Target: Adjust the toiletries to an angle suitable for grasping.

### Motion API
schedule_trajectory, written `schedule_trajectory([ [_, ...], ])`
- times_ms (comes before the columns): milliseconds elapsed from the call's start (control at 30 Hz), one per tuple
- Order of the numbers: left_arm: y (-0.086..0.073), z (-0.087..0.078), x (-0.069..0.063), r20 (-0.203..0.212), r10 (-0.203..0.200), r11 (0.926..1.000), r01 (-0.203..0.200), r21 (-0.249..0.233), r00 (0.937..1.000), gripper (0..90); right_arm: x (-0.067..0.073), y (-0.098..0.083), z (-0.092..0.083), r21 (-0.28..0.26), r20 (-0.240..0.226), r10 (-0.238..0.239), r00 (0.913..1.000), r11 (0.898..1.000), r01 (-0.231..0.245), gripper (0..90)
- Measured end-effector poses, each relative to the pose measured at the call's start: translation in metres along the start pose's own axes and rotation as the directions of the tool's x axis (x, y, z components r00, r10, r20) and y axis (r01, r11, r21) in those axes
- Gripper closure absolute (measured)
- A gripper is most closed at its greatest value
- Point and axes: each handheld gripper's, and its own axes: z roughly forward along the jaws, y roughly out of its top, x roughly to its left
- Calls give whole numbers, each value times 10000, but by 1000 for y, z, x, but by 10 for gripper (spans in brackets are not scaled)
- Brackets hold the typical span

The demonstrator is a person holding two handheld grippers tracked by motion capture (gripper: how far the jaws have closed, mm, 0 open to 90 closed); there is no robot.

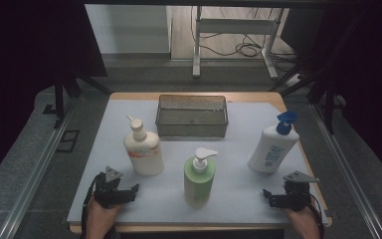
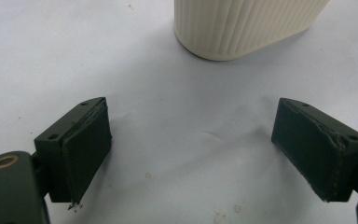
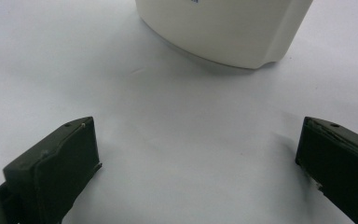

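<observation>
High view: pale sheet (image 1: 238,184) over wooden table (image 1: 278,99), room beyond dim, perhaps grey floor

- The cream bottle (image 1: 144,149) with a white pump stands upright on the left half of the table (image 1: 238,184), toward the near edge; an orange label sits on its front, and its ribbed base (image 2: 242,28) shows in the left gripper view.
- The white bottle (image 1: 271,149) with a blue pump leans left near the table's right edge; blue print marks its side, and its smooth base (image 3: 223,28) rests on the table.
</observation>
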Motion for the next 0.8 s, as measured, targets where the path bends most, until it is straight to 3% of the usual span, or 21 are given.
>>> schedule_trajectory([
  [800,1,0,0,-19,-46,10000,46,29,10000,115,0,0,0,27,-14,1,10000,10000,-1,0],
])
